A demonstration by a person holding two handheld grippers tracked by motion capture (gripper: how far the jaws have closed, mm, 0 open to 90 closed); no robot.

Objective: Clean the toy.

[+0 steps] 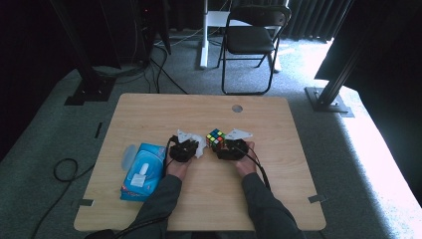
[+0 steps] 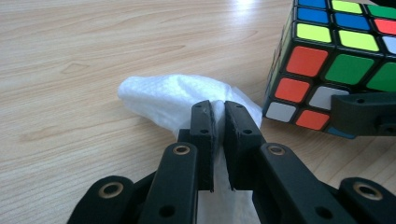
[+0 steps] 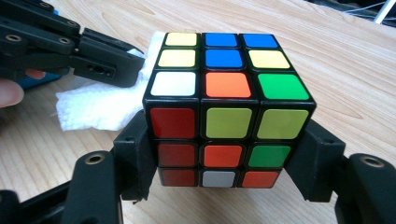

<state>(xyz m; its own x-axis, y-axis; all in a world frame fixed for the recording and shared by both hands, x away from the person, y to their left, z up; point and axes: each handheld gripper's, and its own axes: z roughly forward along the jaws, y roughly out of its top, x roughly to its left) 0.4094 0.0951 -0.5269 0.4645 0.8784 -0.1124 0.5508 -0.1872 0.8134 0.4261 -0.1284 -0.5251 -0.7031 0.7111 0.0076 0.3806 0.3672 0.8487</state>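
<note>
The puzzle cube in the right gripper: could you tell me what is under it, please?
The puzzle cube is clamped by the right gripper and appears to rest on the wooden table. Its underside is hidden. The white tissue, pinched by the left gripper, lies beside it; whether it reaches underneath is unclear.

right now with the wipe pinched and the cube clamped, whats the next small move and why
Probably bring the white wipe, pinched in the left gripper, against the cube. The right gripper clamps the cube, and the wipe lies just beside it.
</note>
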